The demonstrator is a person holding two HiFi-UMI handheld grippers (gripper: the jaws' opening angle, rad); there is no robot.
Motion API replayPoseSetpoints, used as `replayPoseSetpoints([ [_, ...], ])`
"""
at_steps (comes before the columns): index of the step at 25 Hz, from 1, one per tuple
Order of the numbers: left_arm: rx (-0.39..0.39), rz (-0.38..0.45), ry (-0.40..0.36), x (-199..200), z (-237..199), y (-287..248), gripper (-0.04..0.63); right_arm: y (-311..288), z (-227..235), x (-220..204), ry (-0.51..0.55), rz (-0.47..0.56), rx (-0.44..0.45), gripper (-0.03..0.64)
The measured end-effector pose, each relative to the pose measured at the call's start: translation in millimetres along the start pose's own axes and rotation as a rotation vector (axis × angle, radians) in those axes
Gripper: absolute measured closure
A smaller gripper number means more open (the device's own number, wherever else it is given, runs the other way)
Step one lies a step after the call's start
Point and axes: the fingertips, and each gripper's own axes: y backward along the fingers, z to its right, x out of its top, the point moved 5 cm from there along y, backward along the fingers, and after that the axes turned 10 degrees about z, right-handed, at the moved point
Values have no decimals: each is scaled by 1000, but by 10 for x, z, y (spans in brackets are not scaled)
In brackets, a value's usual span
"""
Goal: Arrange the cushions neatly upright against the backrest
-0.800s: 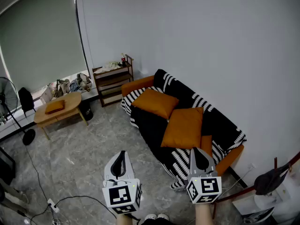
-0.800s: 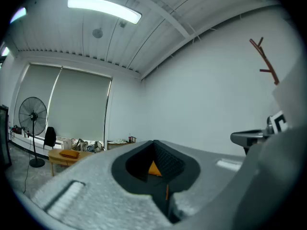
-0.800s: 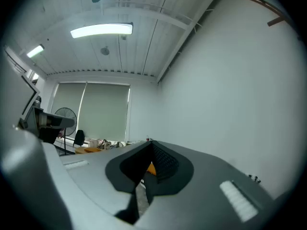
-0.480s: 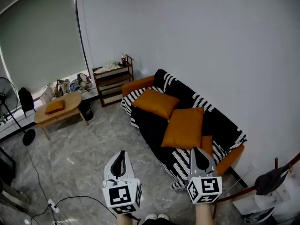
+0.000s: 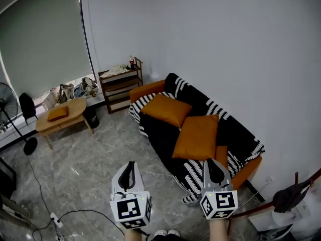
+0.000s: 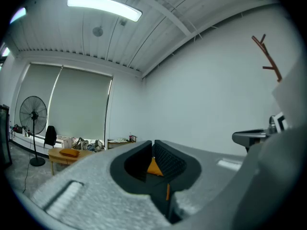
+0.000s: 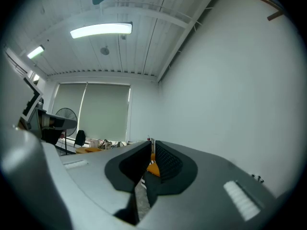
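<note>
Approach stage, judged from the layout; no cushion has been taken up yet.

Left gripper (image 5: 130,165) and right gripper (image 5: 214,165): both held level, side by side, fingers pressed together with nothing between them.

Below and to the left of the left fingers, cables (image 5: 75,214) trail over the marble floor (image 5: 100,154). The floor is otherwise bare ahead of those fingers and gives walking room.

Just ahead of the right fingers lies the near end of the sofa (image 5: 246,167), draped in a black-and-white throw (image 5: 195,172). To their right stands a coat stand (image 5: 293,192), close enough to snag an elbow.

Ahead of the right fingers, the nearer cushion (image 5: 196,136) lies tilted on the seat. Beyond it and to the left lies the farther cushion (image 5: 167,109), also flat. Neither stands against the backrest (image 5: 228,124), which runs along the wall to the right of both.

The next move probably calls for stepping in, spreading the fingers and pinching the nearer cushion by its edge.

Far to the left of the fingers are a low table (image 5: 65,118) and a shelf (image 5: 120,87).
</note>
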Motion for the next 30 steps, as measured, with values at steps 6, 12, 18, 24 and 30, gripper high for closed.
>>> replayPoseSetpoints([
  [6,21,-2,6,-100,68,-94,379,-104,102,-98,-17,0,50,445],
  [12,51,-12,-10,-178,-1,-181,376,-270,131,-187,-24,-12,66,416],
  [18,57,-28,-12,-310,-112,-474,376,-582,134,-360,-26,-33,77,413],
  [24,44,-34,-3,-486,-414,-1039,376,-1165,67,-531,-12,-40,58,410],
  [30,-3,-27,6,-553,-846,-1842,376,-1945,-85,-677,-11,-40,5,410],
])
